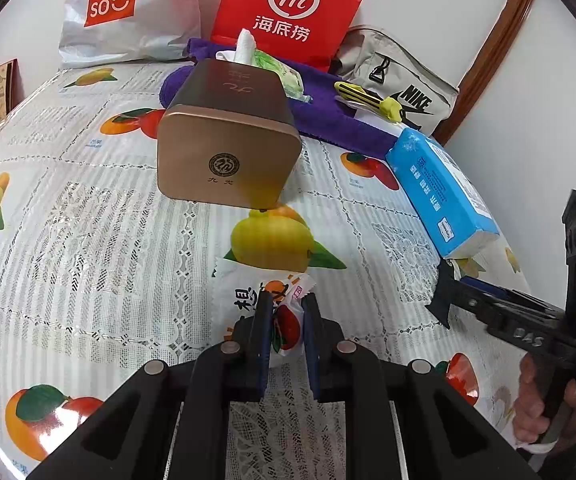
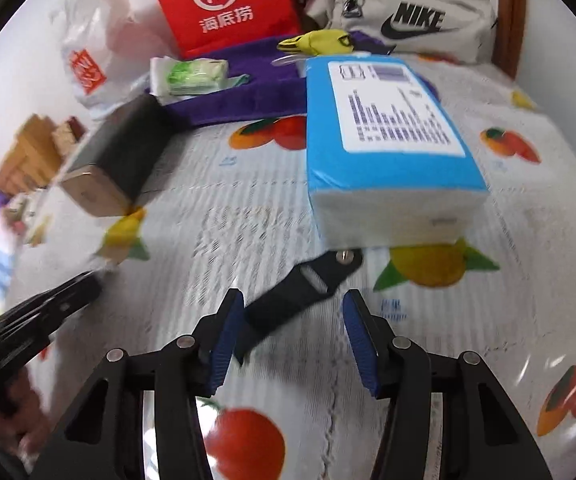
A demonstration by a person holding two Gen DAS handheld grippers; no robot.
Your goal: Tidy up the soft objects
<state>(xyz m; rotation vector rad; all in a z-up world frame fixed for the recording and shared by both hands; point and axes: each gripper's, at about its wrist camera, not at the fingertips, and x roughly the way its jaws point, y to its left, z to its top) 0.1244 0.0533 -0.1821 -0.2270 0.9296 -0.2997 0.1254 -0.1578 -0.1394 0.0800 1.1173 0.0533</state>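
Looks early on to me: the left gripper (image 1: pixel 286 320) is pinched onto the crinkly white snack packet with the red fruit print (image 1: pixel 276 308) at the near side of the fruit-patterned tablecloth (image 1: pixel 88 240), while the right gripper (image 2: pixel 292 332) sits wide apart with nothing in it, just short of the blue-and-white soft tissue pack (image 2: pixel 388 148). The small green tissue packet (image 2: pixel 196 76) already lies on the purple towel (image 2: pixel 256 80) at the back, so my guess is those two go there next. Middle's roomy, but the bronze metal tissue box (image 1: pixel 228 140) stands in the left gripper's way and the table's edge is close on the right.
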